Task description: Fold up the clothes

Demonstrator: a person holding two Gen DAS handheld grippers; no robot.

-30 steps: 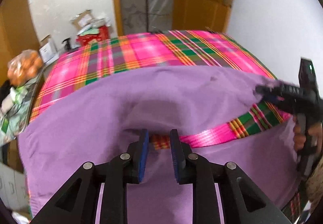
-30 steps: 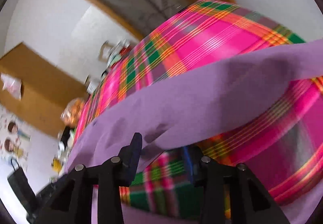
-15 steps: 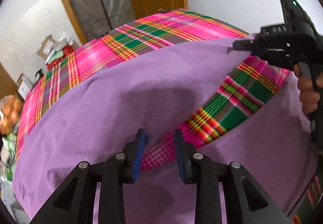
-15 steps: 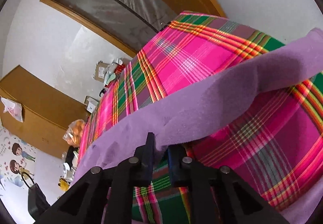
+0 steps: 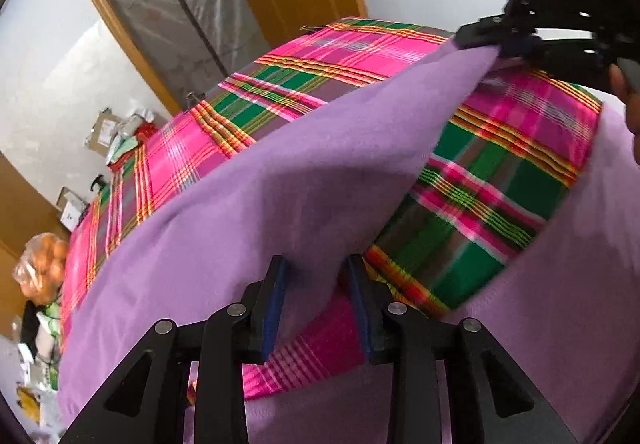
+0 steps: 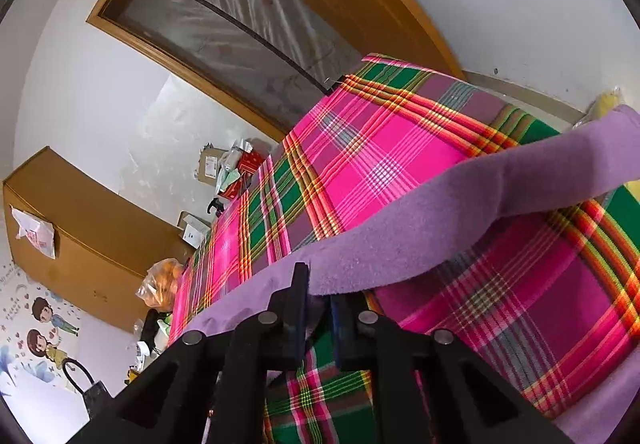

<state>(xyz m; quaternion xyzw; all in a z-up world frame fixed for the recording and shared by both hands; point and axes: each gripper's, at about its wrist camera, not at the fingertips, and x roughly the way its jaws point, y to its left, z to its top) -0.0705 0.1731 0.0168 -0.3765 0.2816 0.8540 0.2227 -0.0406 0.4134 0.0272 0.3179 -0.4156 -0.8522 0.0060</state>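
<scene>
At the bottom of the left wrist view, the left gripper (image 5: 316, 296) has just been opening; its jaws now stand apart around a fold of purple cloth (image 5: 280, 171) without pressing it. A second ago the gap between them was narrower. The cloth lies across a pink and green plaid bedspread (image 5: 360, 55). At upper right, the right gripper (image 5: 500, 41), open a second ago, is now clamped on the cloth's raised edge. At far left, a clear bag (image 5: 40, 268) holds orange fruit.

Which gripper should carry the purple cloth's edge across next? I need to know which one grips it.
Right gripper: it is pinched shut on the purple cloth. The left gripper has just been opening, pads off it.
</scene>
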